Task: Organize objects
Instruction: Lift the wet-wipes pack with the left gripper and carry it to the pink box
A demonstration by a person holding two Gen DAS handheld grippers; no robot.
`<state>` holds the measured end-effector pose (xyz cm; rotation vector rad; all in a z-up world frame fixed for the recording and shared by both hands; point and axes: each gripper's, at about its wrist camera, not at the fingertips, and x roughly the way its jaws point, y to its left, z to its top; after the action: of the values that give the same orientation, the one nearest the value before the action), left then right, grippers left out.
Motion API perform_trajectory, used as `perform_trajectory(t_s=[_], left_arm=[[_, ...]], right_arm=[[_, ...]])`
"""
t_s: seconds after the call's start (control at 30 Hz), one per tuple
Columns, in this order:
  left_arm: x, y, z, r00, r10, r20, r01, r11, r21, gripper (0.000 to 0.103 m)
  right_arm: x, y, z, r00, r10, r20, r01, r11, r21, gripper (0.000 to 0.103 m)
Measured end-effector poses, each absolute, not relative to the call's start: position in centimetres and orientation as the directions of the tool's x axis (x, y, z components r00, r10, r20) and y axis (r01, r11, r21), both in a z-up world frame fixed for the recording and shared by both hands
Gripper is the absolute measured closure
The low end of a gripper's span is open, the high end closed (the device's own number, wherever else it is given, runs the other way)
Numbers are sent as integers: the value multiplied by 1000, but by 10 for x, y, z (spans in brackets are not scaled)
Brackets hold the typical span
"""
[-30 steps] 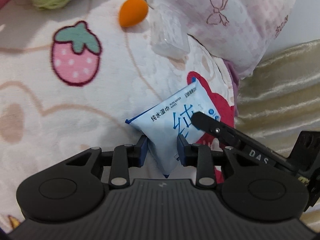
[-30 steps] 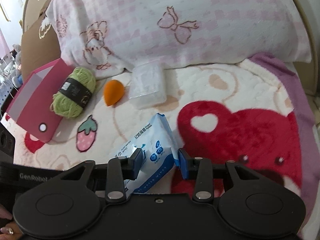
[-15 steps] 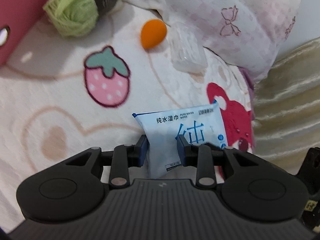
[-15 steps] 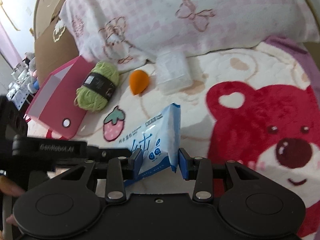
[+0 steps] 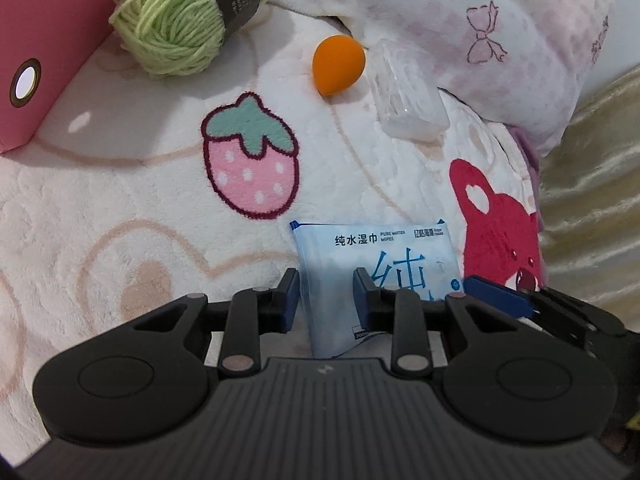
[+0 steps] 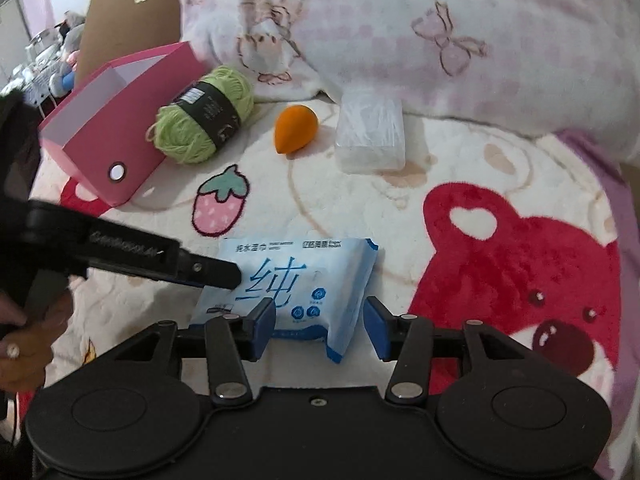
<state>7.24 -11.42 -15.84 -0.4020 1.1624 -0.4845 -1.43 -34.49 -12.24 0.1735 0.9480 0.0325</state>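
Two tools meet on one pack of wet wipes (image 5: 380,248), a pale blue packet with blue characters, low in the centre of both views. The left tool (image 5: 326,300) has its jaws set narrow and pinching the packet's lower end, which runs down between the blue pads. The right tool (image 6: 320,322) sits wider: its left pad lies against the packet's face, while a sliver of blanket shows between the packet's edge and its right pad, so it holds nothing. In the right wrist view the left tool reaches in from the left edge, its tip lying over the packet's left part.

Under them lies a cream fleece blanket (image 5: 120,200). A pink strawberry print (image 5: 250,160) sits just above the packet, and a red bear print (image 6: 520,272) fills the right side.

Further up lie three loose things, in a row from right to left: a clear plastic-wrapped packet (image 5: 408,100), an orange teardrop sponge (image 5: 339,64) just beside it, and a ball of green yarn (image 5: 180,28) with a dark band. The yarn leans against an open pink box (image 6: 116,128) at the upper left.

Behind everything lies a pink-checked pillow (image 6: 440,40) with bow prints across the top of the frame.
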Motion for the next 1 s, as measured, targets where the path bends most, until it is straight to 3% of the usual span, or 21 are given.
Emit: perform_trajectory(t_s=[0.23,0.53,1.0], left_arm=[[71,-117,-160,313,-586,-748,147,807,-571,79],[64,-123,-150,321,-560,-764,176,828,-533,79],[61,-105,-111,275,-529,-803,253,846,-470,76]], right_arm=[[-9,-346,-134,580,137,-803,77,972,222,54],[-15,-326,-128,605,52,-794,103,984,143,54],[-15,-296,-95,612,38,-790,87,990,115,50]])
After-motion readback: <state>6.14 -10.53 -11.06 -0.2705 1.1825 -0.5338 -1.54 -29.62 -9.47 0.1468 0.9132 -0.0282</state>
